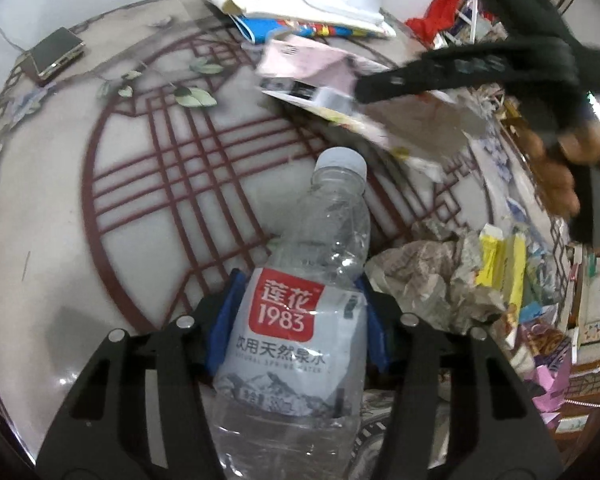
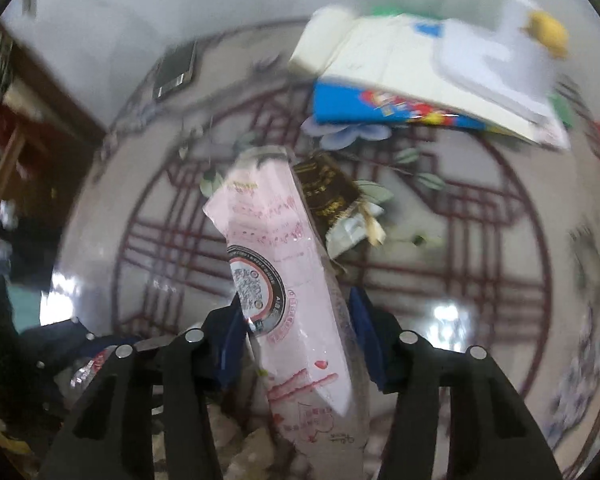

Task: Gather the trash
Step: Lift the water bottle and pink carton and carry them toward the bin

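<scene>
My left gripper [image 1: 298, 312] is shut on a clear empty water bottle [image 1: 324, 240] with a grey label and white cap, held above the round patterned table [image 1: 140, 184]. My right gripper [image 2: 292, 328] is shut on a pink plastic wrapper [image 2: 276, 240], lifted over the same table [image 2: 460, 248]. In the left wrist view the right gripper [image 1: 364, 92] shows at upper right, blurred, with the pink wrapper [image 1: 304, 64] in it. A dark brown wrapper [image 2: 328, 188] lies on the table just beyond the pink one.
Crumpled paper [image 1: 428, 280] and several coloured wrappers [image 1: 508, 268] lie heaped at the right. A stack of tissue packs and a blue package [image 2: 384, 104] sits at the far edge under a white and yellow object [image 2: 512, 56]. A phone [image 1: 56, 54] lies far left.
</scene>
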Motion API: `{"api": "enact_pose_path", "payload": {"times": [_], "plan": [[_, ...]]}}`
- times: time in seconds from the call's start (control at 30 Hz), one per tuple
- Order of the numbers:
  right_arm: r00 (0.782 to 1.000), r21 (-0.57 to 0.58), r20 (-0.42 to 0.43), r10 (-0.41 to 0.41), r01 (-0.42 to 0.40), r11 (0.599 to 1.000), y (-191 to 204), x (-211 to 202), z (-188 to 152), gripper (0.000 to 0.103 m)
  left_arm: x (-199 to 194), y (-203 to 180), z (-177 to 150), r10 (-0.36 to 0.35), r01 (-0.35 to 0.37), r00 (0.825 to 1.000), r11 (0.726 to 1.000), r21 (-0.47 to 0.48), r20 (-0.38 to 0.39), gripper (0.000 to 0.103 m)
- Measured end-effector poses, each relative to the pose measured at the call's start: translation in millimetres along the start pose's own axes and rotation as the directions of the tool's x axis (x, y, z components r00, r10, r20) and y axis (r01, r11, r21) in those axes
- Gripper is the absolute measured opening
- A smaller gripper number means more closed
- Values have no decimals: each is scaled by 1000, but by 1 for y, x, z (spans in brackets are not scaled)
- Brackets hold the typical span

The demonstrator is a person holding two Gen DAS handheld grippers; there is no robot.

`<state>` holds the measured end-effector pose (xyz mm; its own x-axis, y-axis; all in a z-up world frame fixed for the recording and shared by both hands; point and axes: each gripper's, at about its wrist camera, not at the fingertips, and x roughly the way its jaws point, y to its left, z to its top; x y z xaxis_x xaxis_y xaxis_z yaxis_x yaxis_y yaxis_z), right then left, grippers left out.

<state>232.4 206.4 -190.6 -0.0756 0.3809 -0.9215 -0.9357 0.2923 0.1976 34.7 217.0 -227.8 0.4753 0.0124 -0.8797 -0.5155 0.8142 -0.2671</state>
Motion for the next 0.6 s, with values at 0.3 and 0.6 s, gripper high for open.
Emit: {"api": "enact_pose_path", "payload": {"times": [0.3,0.6], "plan": [[984,263,167,-53,8,965,1,-84,-65,35,-39,-28,5,-33,28,995,999,46,98,52],[937,477,313,-155,-14,879,16,-164,-153,35,-84,-57,-12,-90,72,985,990,119,150,52]]}}
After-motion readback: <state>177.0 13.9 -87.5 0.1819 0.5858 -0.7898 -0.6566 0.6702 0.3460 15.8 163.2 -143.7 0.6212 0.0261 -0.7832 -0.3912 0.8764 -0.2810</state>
